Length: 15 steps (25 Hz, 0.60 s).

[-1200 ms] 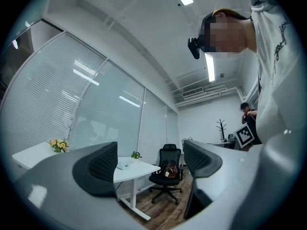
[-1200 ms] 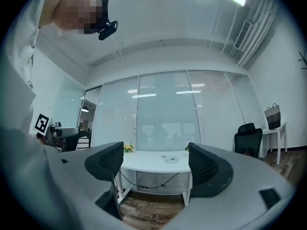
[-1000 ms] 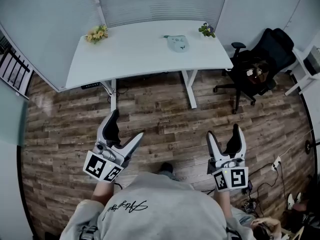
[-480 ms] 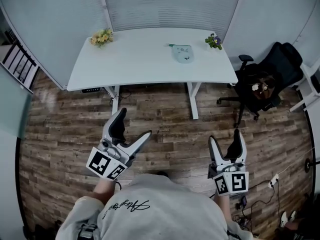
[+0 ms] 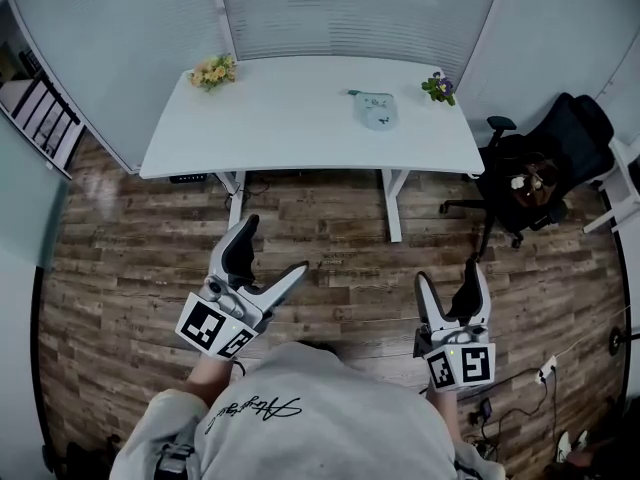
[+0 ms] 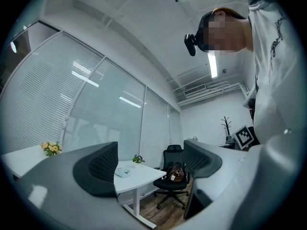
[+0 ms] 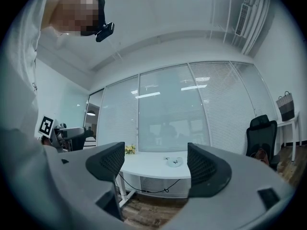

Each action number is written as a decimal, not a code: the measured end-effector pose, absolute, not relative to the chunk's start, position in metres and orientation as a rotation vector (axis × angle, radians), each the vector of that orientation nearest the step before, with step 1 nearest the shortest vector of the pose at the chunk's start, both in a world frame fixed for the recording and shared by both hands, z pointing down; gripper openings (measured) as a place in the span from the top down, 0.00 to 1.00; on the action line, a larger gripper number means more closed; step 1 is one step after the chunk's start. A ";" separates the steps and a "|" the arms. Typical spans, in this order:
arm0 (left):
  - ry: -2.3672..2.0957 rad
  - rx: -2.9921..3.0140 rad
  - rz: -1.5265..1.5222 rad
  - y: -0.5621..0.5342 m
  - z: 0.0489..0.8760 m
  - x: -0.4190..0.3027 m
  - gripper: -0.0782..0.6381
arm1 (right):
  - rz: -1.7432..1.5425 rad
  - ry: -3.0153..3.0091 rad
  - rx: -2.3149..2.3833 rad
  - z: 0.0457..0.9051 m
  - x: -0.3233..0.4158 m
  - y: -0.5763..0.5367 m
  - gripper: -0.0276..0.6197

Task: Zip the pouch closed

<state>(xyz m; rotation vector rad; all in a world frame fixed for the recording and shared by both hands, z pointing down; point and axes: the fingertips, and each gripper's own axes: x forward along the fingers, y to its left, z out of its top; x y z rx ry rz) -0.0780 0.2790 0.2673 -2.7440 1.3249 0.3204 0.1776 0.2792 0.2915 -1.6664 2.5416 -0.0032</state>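
Note:
A pale green pouch (image 5: 376, 109) lies on the white desk (image 5: 290, 128) toward its right end, far ahead of me; it also shows small as the pouch (image 7: 174, 162) in the right gripper view and the pouch (image 6: 122, 172) in the left gripper view. My left gripper (image 5: 270, 261) is held low over the wooden floor, near my body, jaws wide apart and empty. My right gripper (image 5: 448, 290) is also open and empty, held near my body at the right. Both are well short of the desk.
Yellow flowers (image 5: 212, 71) stand at the desk's back left corner and a small plant (image 5: 439, 88) at its back right. A black office chair (image 5: 535, 173) with a bag on it stands right of the desk. Glass walls with blinds enclose the room; cables lie on the floor.
The desk has shifted slightly lower and right in the head view, and both grippers sit a little lower. Both stay open and empty.

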 end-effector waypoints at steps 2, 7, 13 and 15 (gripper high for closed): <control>1.325 -2.750 0.324 0.277 0.268 -0.080 0.31 | 0.006 2.542 -1.666 0.289 0.176 0.280 0.35; 1.324 -2.754 0.339 0.275 0.268 -0.079 0.31 | 0.009 2.528 -1.684 0.290 0.182 0.282 0.36; 1.326 -2.756 0.345 0.272 0.269 -0.073 0.32 | 0.000 2.547 -1.655 0.294 0.180 0.279 0.36; 1.330 -2.752 0.348 0.271 0.269 -0.072 0.32 | 0.007 2.548 -1.640 0.292 0.179 0.278 0.37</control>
